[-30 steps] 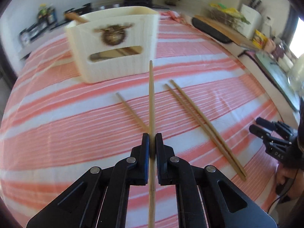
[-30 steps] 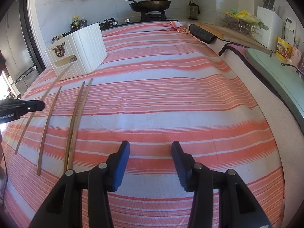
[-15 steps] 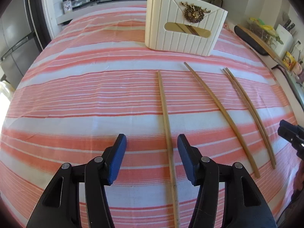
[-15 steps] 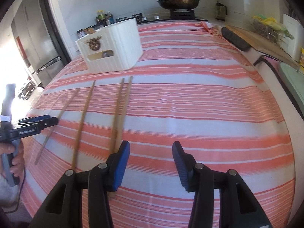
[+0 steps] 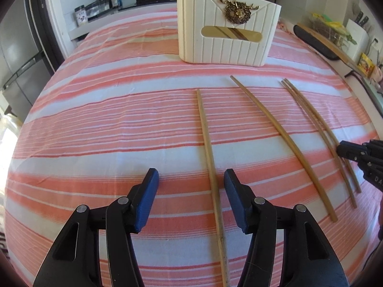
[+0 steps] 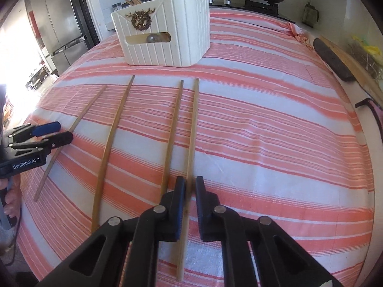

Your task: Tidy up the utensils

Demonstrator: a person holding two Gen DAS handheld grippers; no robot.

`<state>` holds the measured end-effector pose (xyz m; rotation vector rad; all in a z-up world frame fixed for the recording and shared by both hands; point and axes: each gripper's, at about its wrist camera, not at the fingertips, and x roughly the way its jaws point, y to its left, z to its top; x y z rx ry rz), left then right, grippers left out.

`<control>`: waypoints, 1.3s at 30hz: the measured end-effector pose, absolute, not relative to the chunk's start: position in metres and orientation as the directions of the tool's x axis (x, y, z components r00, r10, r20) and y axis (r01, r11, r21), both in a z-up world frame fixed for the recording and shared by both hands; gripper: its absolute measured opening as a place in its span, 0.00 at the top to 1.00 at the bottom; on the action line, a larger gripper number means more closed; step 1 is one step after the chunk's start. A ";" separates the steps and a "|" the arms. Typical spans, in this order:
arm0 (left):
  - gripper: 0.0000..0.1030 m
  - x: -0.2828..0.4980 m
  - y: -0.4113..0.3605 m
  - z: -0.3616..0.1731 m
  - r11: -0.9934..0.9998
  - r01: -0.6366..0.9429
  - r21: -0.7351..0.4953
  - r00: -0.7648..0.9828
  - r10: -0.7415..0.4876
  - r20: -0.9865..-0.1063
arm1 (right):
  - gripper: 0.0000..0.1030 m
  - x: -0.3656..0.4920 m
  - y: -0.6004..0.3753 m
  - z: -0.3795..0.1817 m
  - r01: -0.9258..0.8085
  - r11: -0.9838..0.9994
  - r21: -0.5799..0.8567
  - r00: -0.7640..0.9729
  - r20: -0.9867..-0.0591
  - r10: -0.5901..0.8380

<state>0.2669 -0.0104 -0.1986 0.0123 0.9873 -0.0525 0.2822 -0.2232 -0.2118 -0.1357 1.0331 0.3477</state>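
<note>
Four long bamboo chopsticks lie side by side on the striped cloth [image 6: 275, 124] covering the counter, tips pointing toward the white slotted utensil holder [image 6: 165, 31] that stands at the far end with a few utensils already inside. The right claw [image 6: 190, 184] straddles the rightmost chopstick [image 6: 192, 134], its jaws nearly together around the stick; a narrow gap shows on the right side, so I judge the grip is closing rather than firm. The neighbouring chopstick [image 6: 173, 129] runs just beside the left jaw, near enough to be nudged or pinched along with it, so the claw should stay centred on its own stick and finish closing before any lift. Because the hold is near the thick end, the long free tip will probably sag and swing; lifting slowly and keeping the stick aligned with the holder should make it easier to drop in tip-first from above. The left claw [image 5: 190, 196] sits with jaws well apart over the leftmost chopstick [image 5: 210, 157], gripping nothing, and the curved chopstick [image 5: 284, 143] lies between the two sides, untouched.
</note>
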 end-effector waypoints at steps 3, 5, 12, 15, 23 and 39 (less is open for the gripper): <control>0.51 0.264 -0.006 -0.199 0.999 0.035 -0.025 0.558 -0.040 -0.829 | 0.94 0.279 -0.236 -0.212 -0.278 0.959 0.046 0.490 -0.852 0.183; 0.51 0.260 0.000 -0.198 0.999 0.021 -0.033 0.557 -0.040 -0.829 | 0.94 0.272 -0.247 -0.211 -0.242 0.970 0.024 0.506 -0.850 0.147; 0.36 0.259 0.004 -0.199 0.998 0.039 -0.049 0.558 -0.062 -0.827 | 0.93 0.244 -0.276 -0.207 -0.191 0.980 -0.055 0.529 -0.847 0.055; 0.29 0.267 -0.001 -0.200 0.997 0.067 -0.026 0.554 -0.059 -0.831 | 0.73 0.243 -0.279 -0.206 -0.218 0.976 -0.028 0.538 -0.838 0.096; 0.13 0.281 0.001 -0.206 0.997 0.071 -0.004 0.562 -0.043 -0.826 | 0.50 0.268 -0.274 -0.214 -0.263 0.965 -0.013 0.540 -0.831 0.136; 0.01 0.276 0.006 -0.210 0.999 0.045 0.003 0.583 -0.024 -0.812 | 0.47 0.266 -0.276 -0.219 -0.261 0.965 -0.001 0.595 -0.788 0.160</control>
